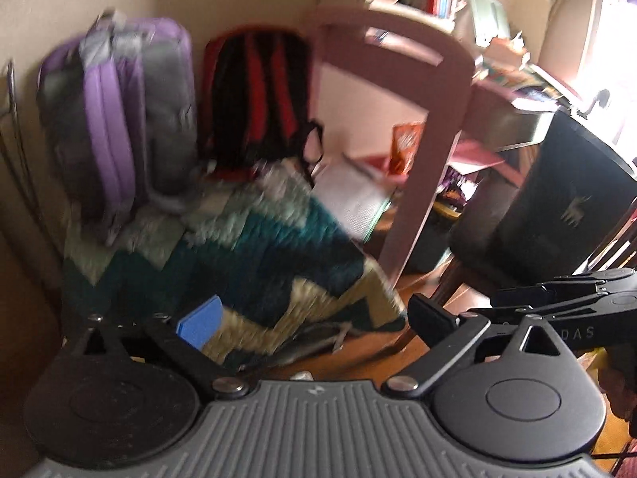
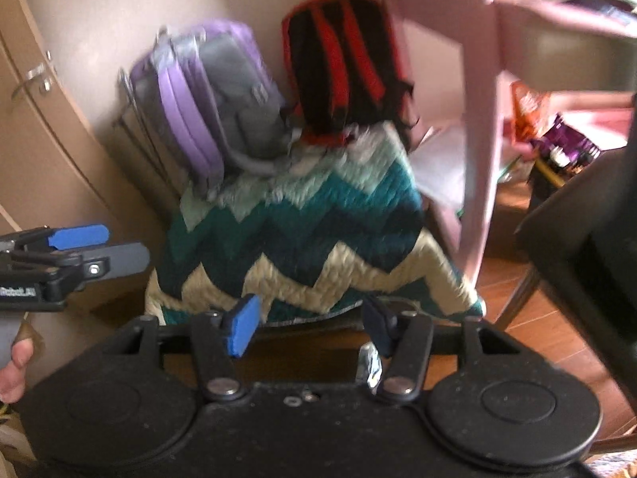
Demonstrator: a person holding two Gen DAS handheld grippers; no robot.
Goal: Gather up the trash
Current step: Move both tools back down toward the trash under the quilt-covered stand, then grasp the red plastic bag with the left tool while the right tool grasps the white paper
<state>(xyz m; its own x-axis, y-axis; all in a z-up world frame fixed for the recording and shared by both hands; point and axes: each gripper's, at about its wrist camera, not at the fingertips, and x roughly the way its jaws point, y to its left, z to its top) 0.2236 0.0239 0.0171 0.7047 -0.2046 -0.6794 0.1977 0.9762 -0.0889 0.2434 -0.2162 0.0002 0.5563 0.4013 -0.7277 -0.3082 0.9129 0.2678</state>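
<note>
**Status.** Ref. landmark: zigzag blanket (image 2: 302, 239).
- Left gripper (image 1: 314, 318): jaws wide apart, nothing between. It sits L of the blanket in the right wrist view, with a hand (image 2: 16, 362) below it.
- Right gripper (image 2: 310, 318): jaws apart, not clamped on anything.
- Probable trash: crumpled foil scrap (image 2: 370, 362), on the floor (image 2: 557, 318) just in front of the blanket's near edge, close beside the right gripper's R finger. Contact cannot be confirmed.
- More possible trash: orange packet (image 1: 406, 147) and purple wrapper (image 2: 565, 147), R of the blanket, beyond the pink frame.

**Risks (judgement).**
1. Both views are blurred, so the approach may overshoot and push the scrap under the blanket edge.
2. The scrap is small, light and off-centre to the jaws. Closing now would prob. miss it or flick it away.
3. Jaws may snag the blanket fringe instead of the scrap.
4. The grippers are near each other, so a clash is possible.

**Surface & room, L to R.**
- L of blanket: wooden cupboard (image 2: 36, 119) with metal handle.
- Behind blanket: purple-grey backpack (image 2: 207, 99), then red-black backpack (image 2: 338, 67), both against a plain wall.
- R of blanket: pink frame (image 2: 477, 139), prob. a chair or small worktop. Further R is a dark object, not identifiable.
- Floor: polished wood boards.
</note>
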